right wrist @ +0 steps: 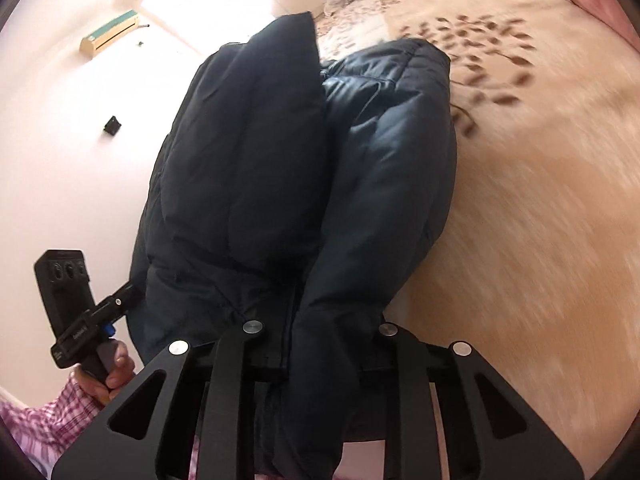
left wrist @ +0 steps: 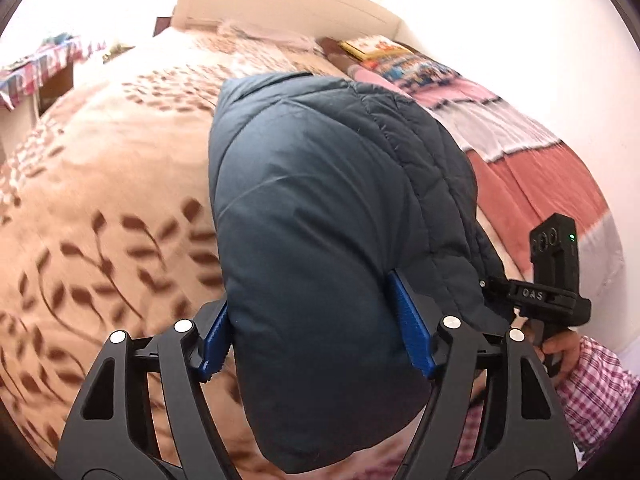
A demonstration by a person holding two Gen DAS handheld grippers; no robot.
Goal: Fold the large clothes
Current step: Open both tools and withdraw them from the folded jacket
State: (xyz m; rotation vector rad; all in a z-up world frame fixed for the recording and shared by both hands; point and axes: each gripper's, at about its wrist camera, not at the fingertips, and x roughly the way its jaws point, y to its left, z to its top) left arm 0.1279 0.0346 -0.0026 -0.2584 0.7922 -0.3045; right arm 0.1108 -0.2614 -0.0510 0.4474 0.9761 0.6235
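Both my grippers are clamped on the navy puffer jacket (left wrist: 320, 208), left gripper (left wrist: 316, 344) and right gripper (right wrist: 320, 360), lifting it over the bed (left wrist: 100, 184). It's slick and puffy, so I reckon it could squirt free and unfold.

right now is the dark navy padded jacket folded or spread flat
Folded: the dark navy padded jacket is doubled into thick layers, bunched between both grippers above the beige leaf-print blanket.

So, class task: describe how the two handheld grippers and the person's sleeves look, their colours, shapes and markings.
The left gripper has black, angular arms with cut-out slots, silver round pivot pins and ribbed blue finger pads. The right gripper has the same black frame and silver pins. Seen from the left wrist, its black body bears white lettering and a small green light. The sleeves are pink-and-white check.
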